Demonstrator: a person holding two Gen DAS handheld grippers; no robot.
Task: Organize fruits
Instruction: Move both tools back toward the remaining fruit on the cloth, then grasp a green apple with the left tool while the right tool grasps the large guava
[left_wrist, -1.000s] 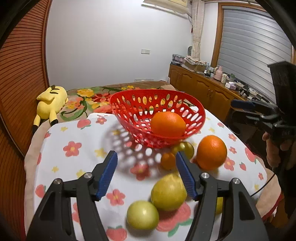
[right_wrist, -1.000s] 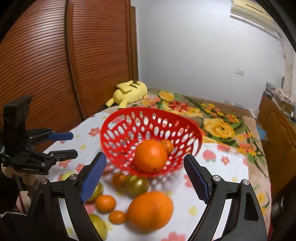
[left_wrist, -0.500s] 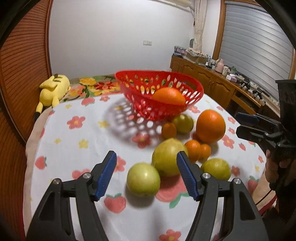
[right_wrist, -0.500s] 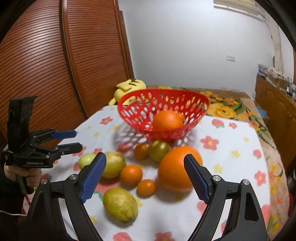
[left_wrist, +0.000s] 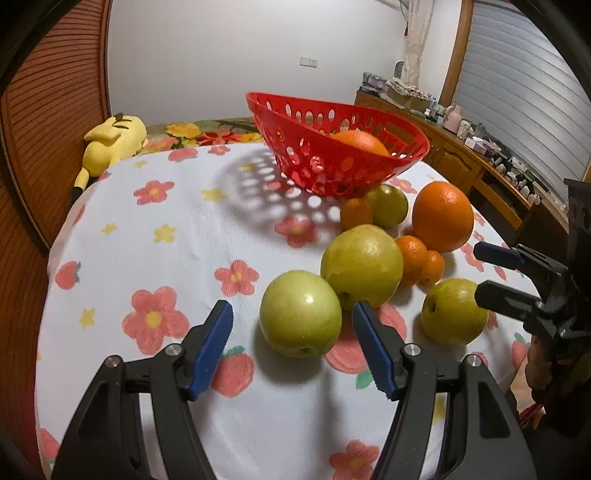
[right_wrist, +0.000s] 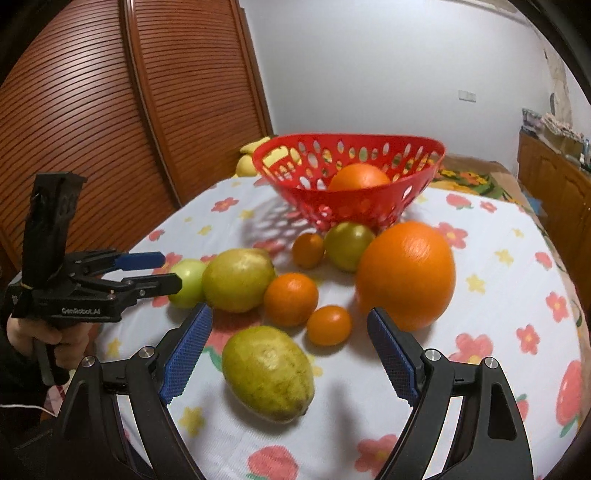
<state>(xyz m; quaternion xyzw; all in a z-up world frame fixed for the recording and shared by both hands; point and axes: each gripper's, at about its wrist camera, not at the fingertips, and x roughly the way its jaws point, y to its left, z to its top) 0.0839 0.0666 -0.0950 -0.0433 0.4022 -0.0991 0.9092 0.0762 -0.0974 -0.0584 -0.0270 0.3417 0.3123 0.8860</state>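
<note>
Basket (left_wrist: 343, 162), red perforated plastic, sits upper centre of my left view, one orange (left_wrist: 360, 142) inside. Below it, smooth round fruit cluster on the flowered tablecloth (left_wrist: 177, 236). My left claw (left_wrist: 291, 347) hangs released around the glossy green apple (left_wrist: 300, 318); firm, slippery, likely to roll, so I'd pinch its widest middle. My right claw (right_wrist: 290, 352) gapes above the dimpled lemon (right_wrist: 269, 373).

My left wrist view looks low across the desk (left_wrist: 177, 236) from close in. The right one faces it from the opposite side; both share the red basket (left_wrist: 369, 173) and fruit cluster.
</note>
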